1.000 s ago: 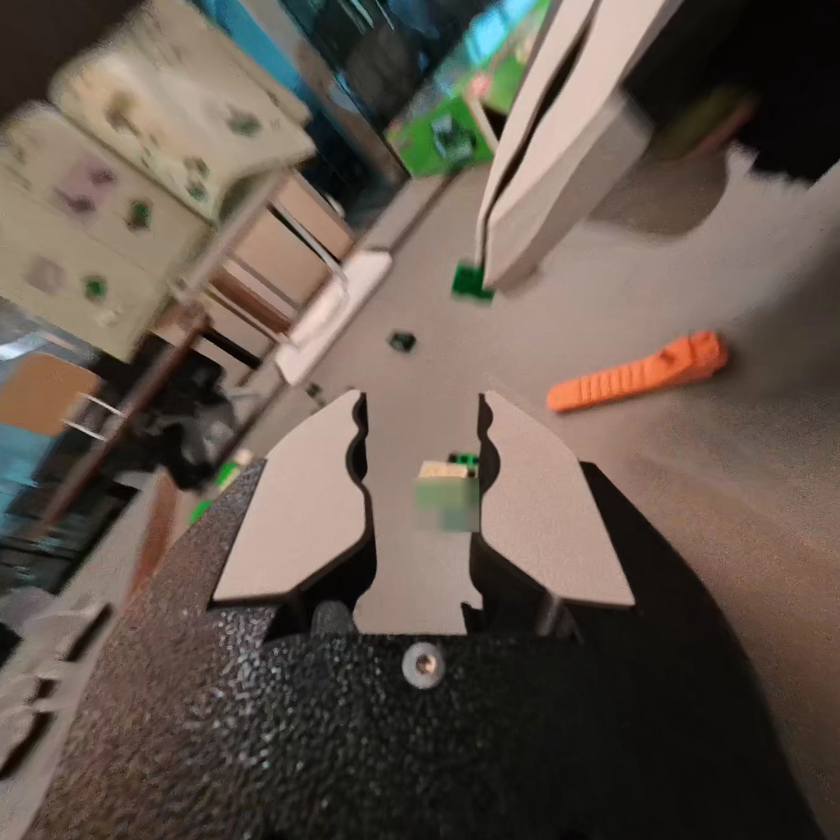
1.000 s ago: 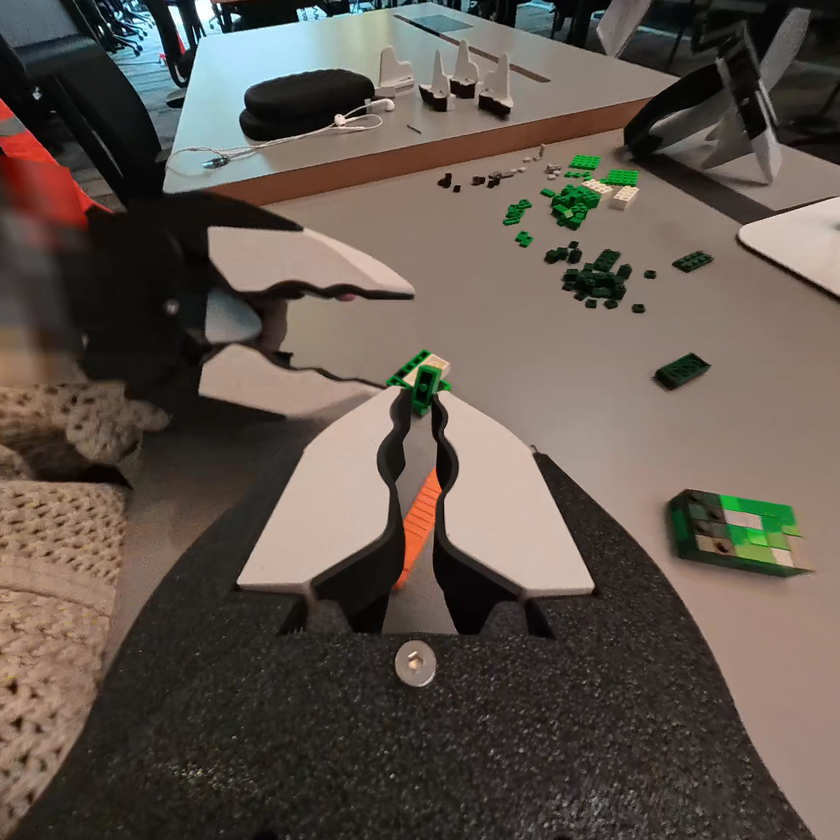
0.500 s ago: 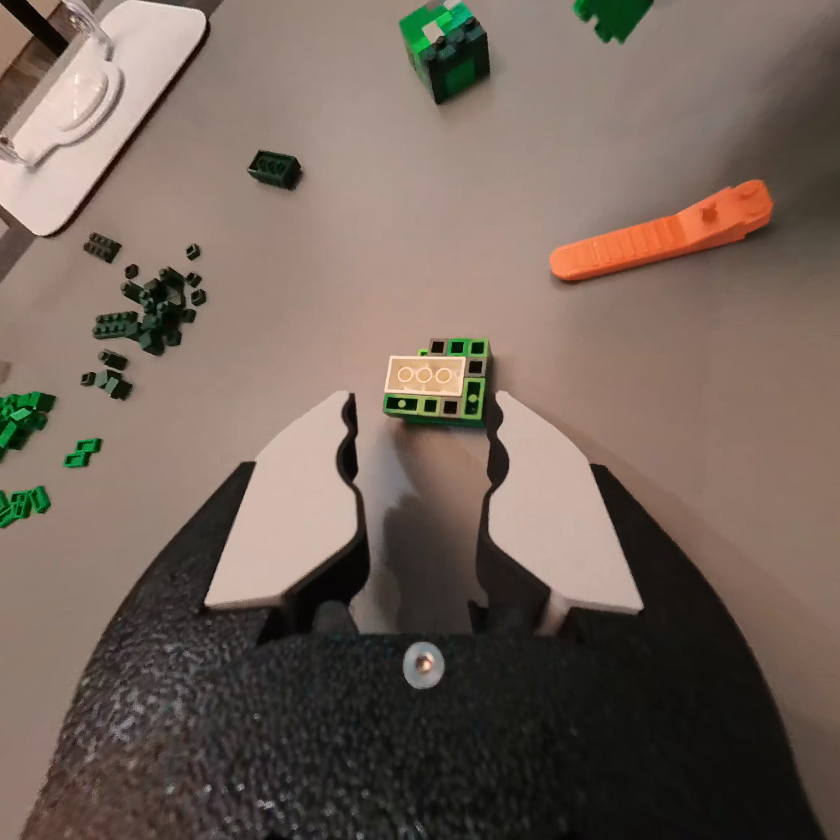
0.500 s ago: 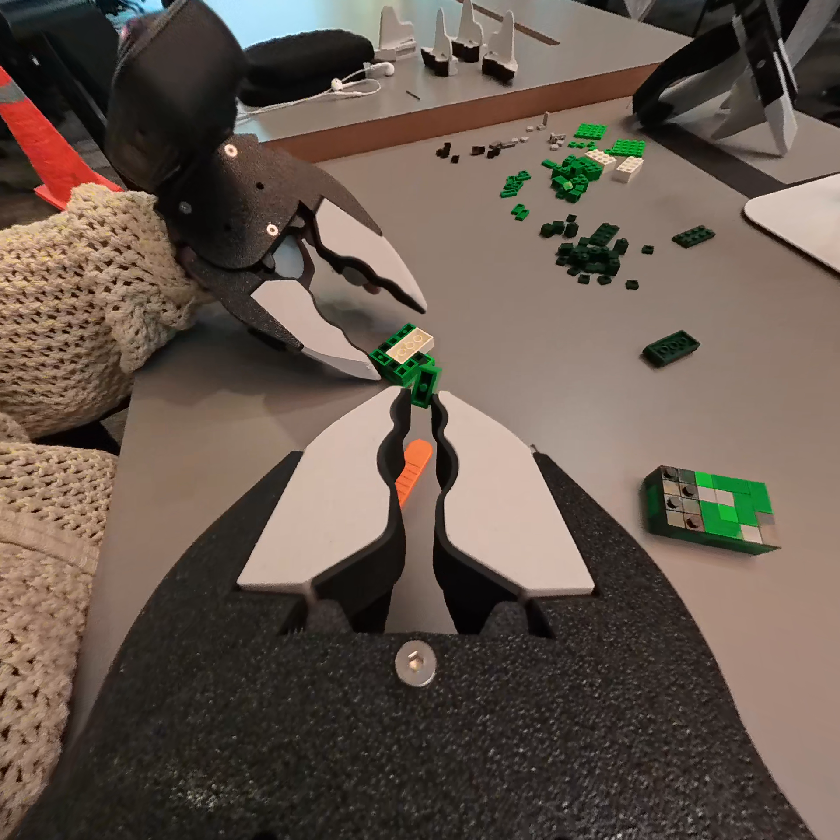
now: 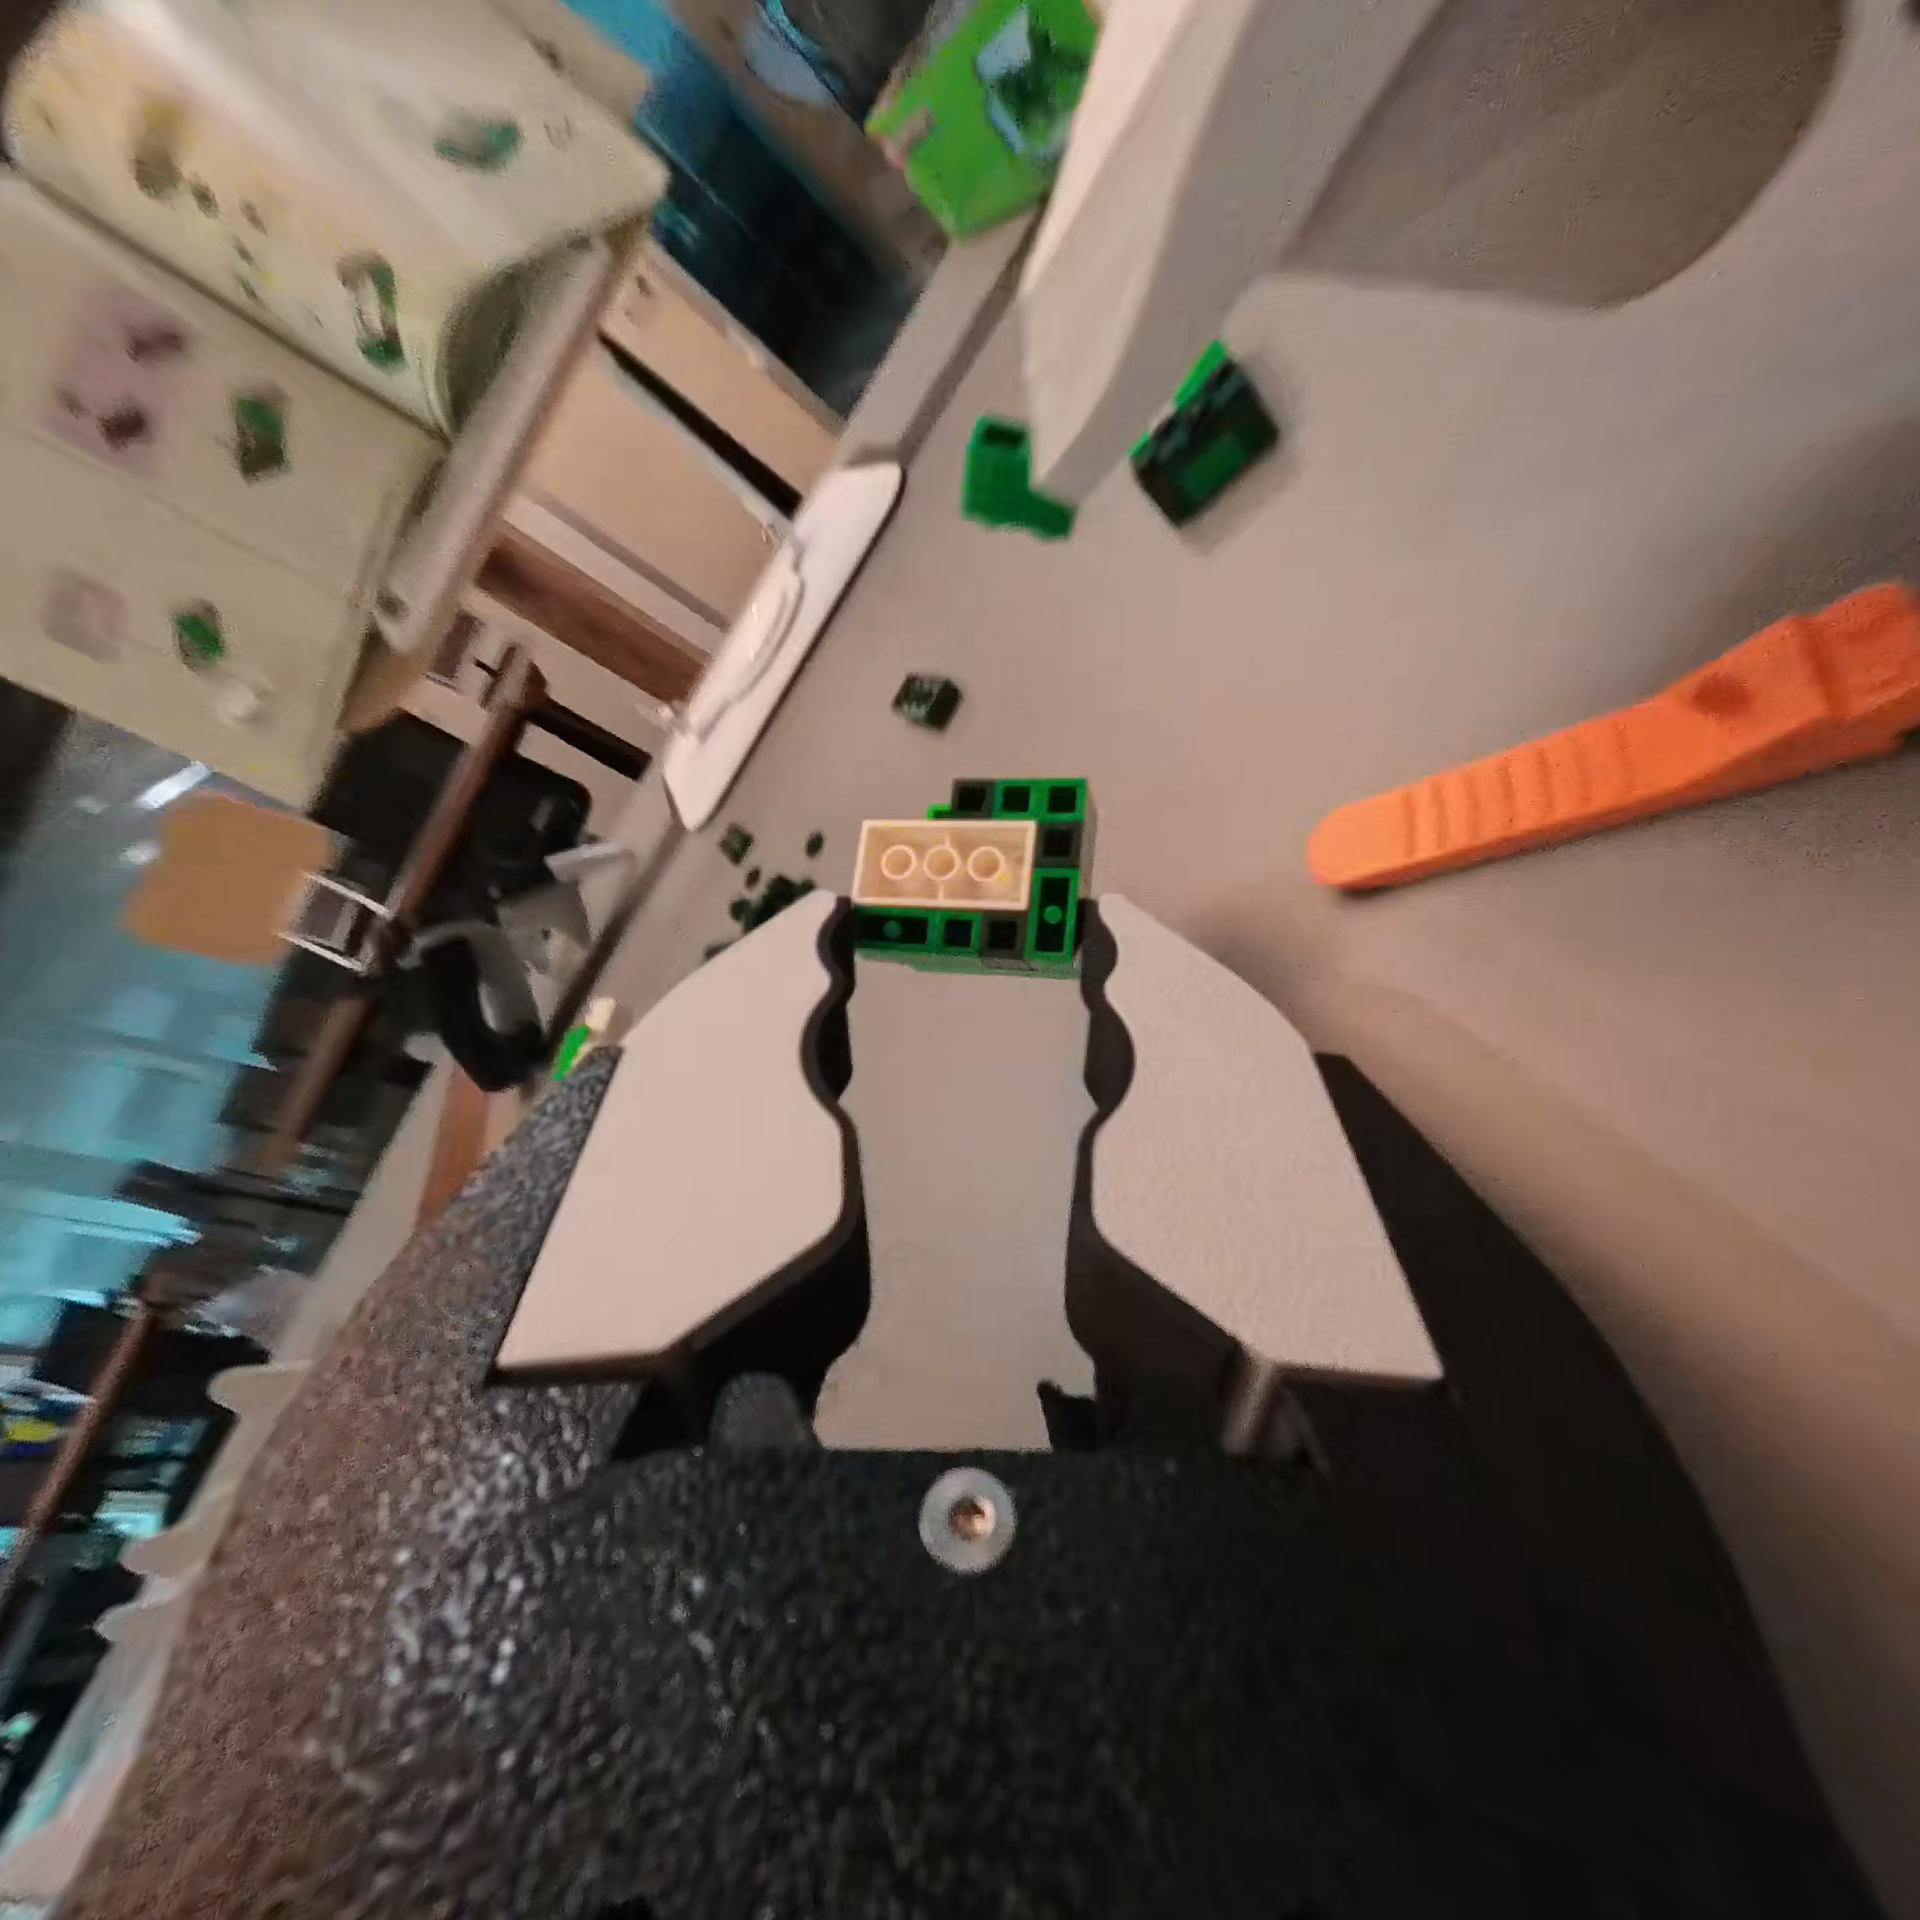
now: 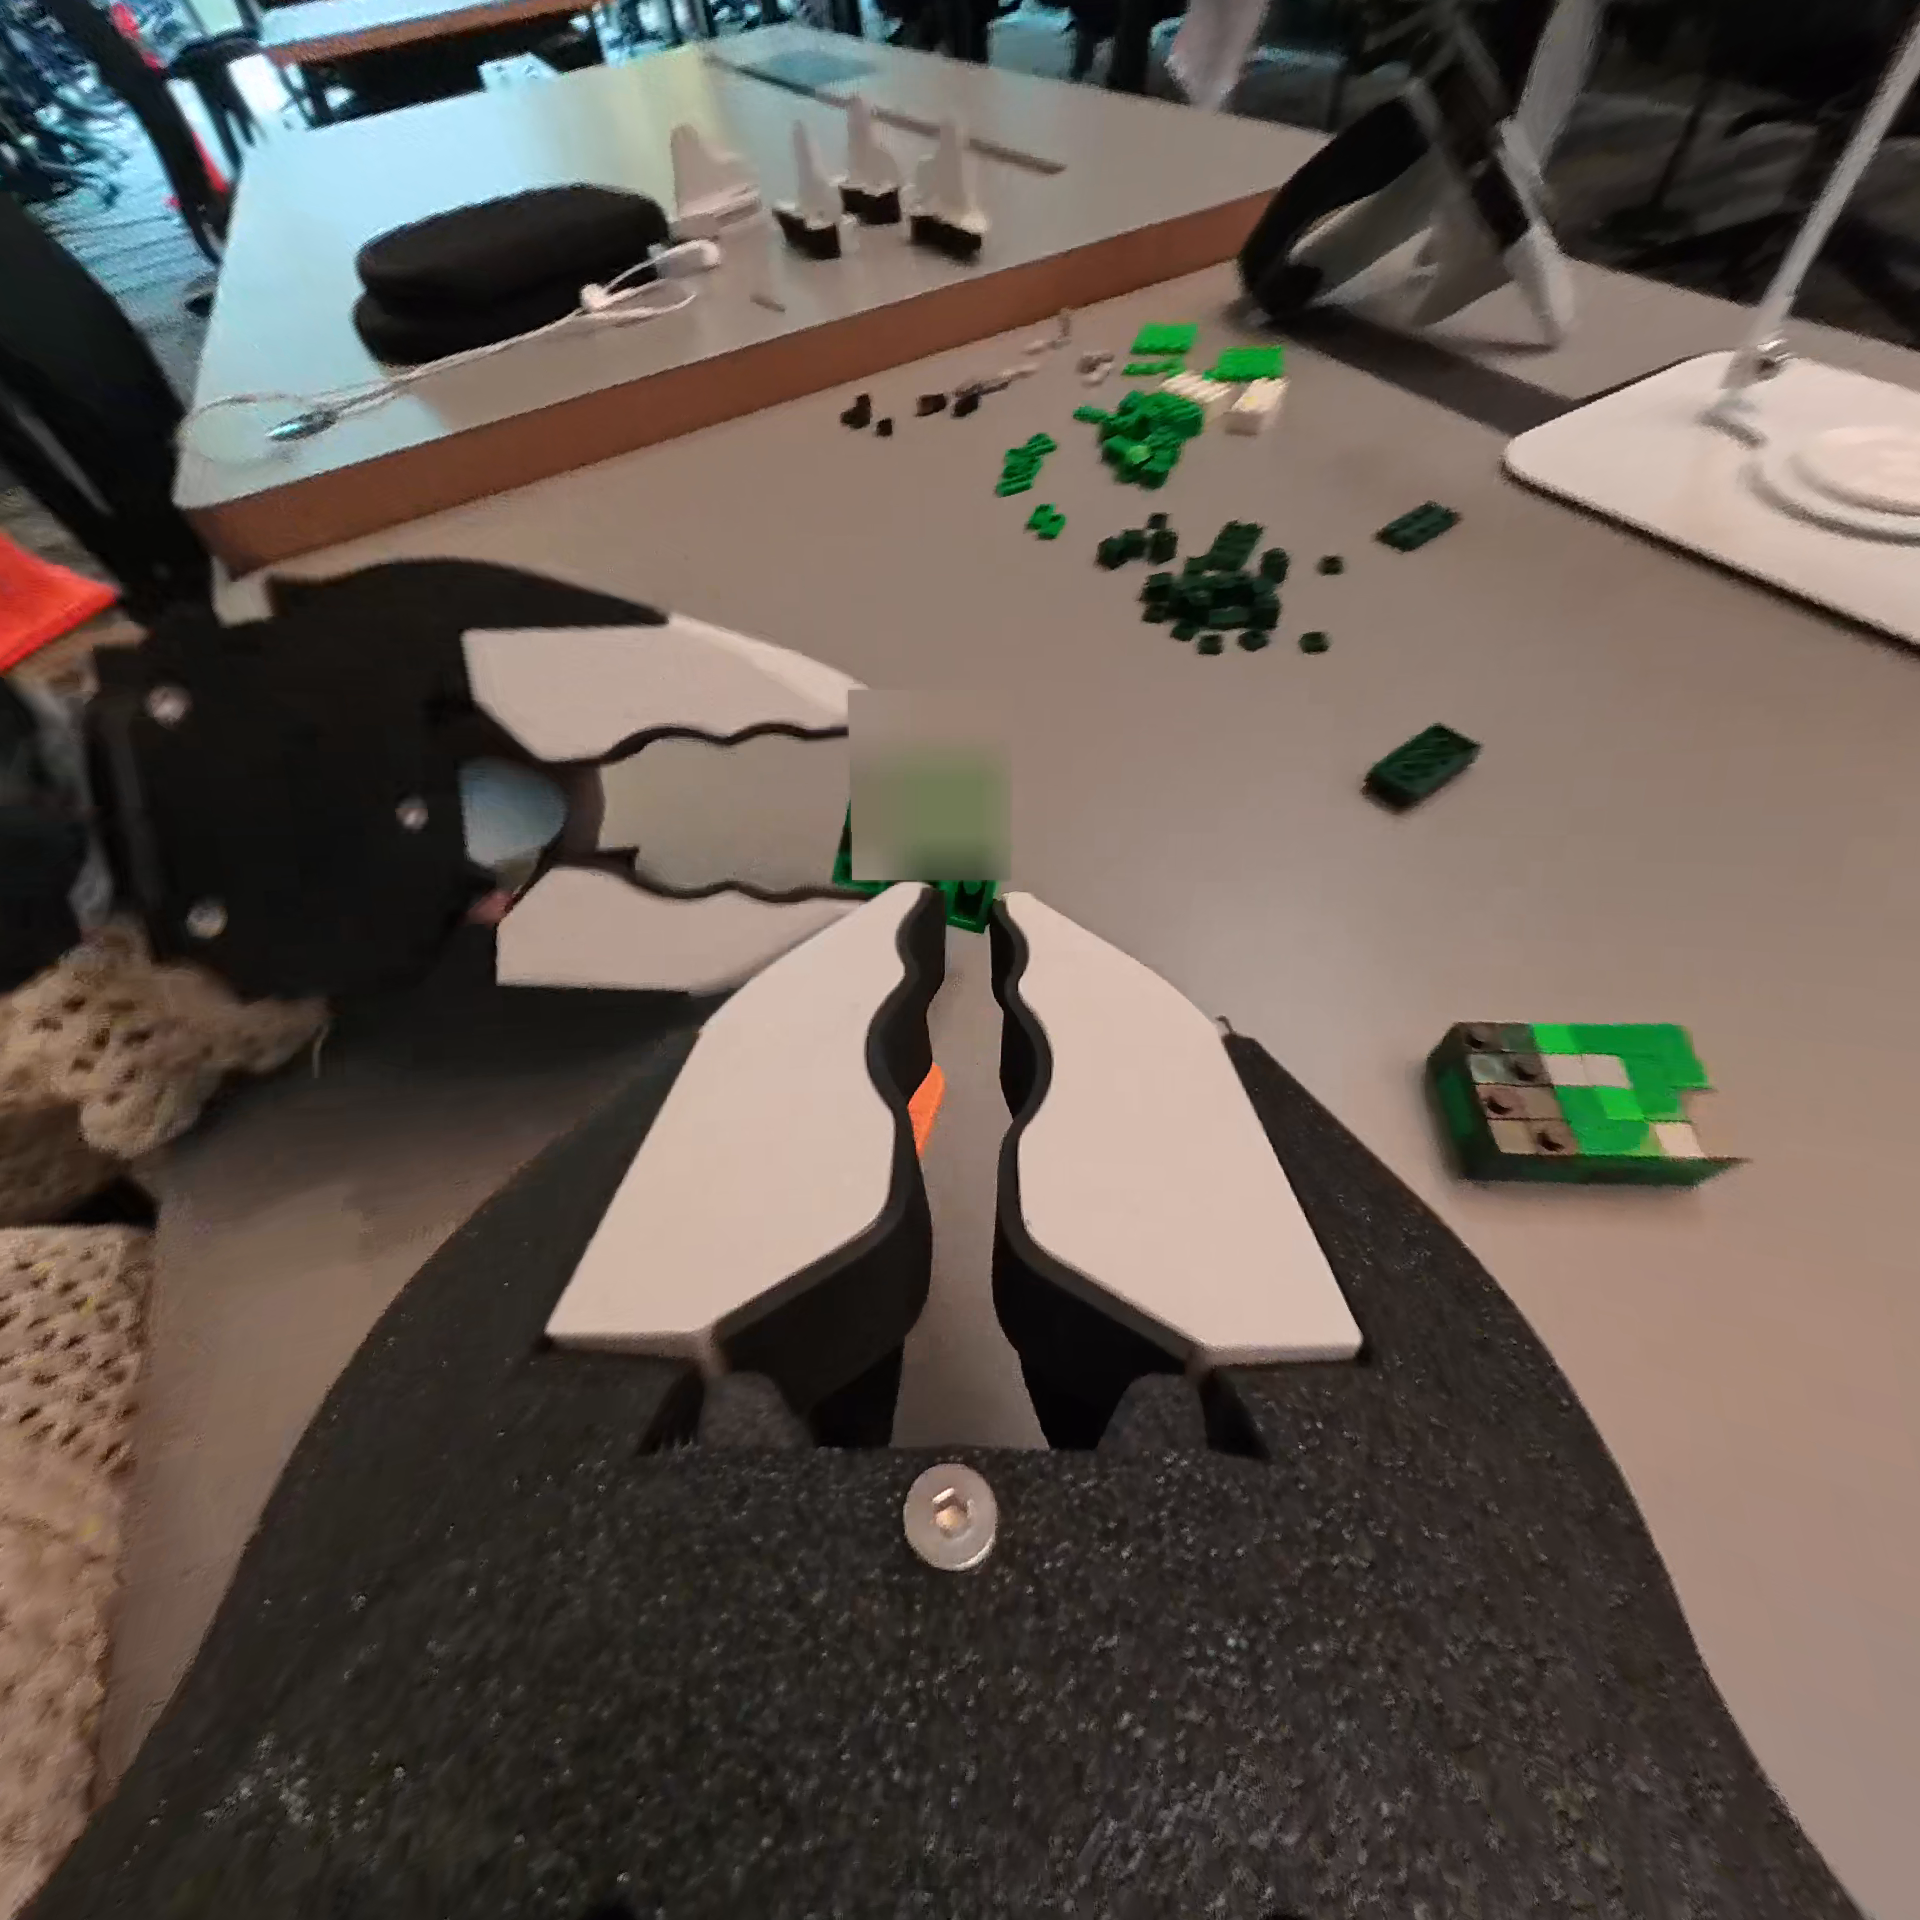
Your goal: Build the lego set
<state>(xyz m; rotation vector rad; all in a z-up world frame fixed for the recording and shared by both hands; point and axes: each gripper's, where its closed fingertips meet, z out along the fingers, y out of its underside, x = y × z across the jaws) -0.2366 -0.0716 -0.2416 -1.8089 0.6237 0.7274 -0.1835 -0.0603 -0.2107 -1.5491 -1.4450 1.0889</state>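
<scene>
My left gripper (image 5: pixel 966 920) is shut on a small assembly of green bricks with a white brick on it (image 5: pixel 971 883), held by its lower edge and tilted so its hollow underside faces the camera. In the right wrist view the left gripper (image 6: pixel 831 810) comes in from the left, and a mosaic patch covers most of the assembly. My right gripper (image 6: pixel 971 914) is shut on a small green brick (image 6: pixel 971 904), right beside the assembly. In the left wrist view its white fingers (image 5: pixel 1132 260) hang at the top with that brick (image 5: pixel 1003 478).
An orange brick separator (image 5: pixel 1610 769) lies on the grey table (image 6: pixel 1143 831) to the right. A built green block (image 6: pixel 1569 1107), a dark green plate (image 6: pixel 1423 764), piles of loose green bricks (image 6: pixel 1205 603) and a white stand base (image 6: pixel 1766 488) lie beyond. Some 7 centimetres of space lies between my two pairs of fingers.
Half a second ago the assembly lay on the table ahead of my open left fingers. Now the left gripper has closed on it and tilted it up. The right gripper keeps its brick.
</scene>
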